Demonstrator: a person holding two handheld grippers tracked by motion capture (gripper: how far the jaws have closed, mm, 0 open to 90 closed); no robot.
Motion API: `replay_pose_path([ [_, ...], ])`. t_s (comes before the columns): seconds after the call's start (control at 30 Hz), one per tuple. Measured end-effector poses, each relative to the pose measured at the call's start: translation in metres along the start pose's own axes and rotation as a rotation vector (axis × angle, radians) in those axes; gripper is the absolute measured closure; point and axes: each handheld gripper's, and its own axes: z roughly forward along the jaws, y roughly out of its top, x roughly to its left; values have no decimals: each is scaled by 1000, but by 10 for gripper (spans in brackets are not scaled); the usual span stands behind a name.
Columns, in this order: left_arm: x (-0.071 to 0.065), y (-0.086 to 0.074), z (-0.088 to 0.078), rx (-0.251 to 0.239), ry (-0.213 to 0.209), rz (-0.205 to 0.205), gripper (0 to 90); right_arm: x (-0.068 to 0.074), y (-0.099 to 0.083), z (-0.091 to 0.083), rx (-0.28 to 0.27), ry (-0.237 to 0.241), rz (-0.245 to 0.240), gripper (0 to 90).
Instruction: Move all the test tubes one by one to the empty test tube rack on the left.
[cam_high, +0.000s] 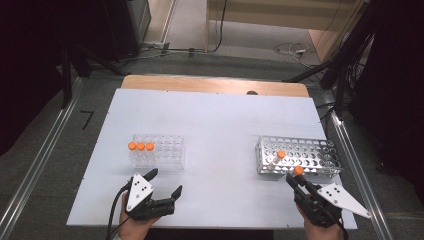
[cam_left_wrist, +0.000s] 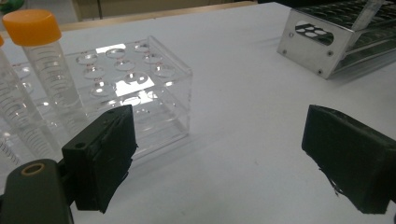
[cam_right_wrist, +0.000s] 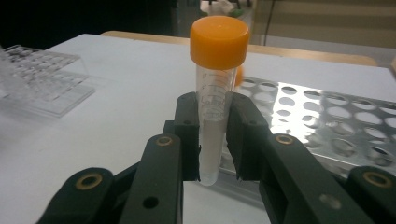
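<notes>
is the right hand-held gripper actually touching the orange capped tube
Touching. In the right gripper view both jaws of the right hand-held gripper press against the clear body of the orange-capped tube, holding it upright.

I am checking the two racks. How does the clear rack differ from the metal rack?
The clear rack is transparent plastic; the metal rack is shiny steel. The clear rack holds three orange-capped tubes, the metal rack one tube. The clear rack is smaller and has fewer holes. Both stand on the white table.
</notes>
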Motion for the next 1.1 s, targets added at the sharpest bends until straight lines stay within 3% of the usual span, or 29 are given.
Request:
replay_pose_path([
  [0.13,2,5,-3,-21,-3,-19,121,15,1,11,12,49,-17,728],
  [0.33,3,8,-1,-11,-15,-37,126,41,0,32,50,122,-53,729],
  [0.5,-2,12,1,-11,-22,-27,129,59,-2,47,75,169,-88,729],
  [0.77,-10,15,8,0,-39,1,136,70,1,63,91,202,-106,728],
  [1.1,-15,21,13,-13,-57,6,146,86,2,77,107,238,-124,729],
])
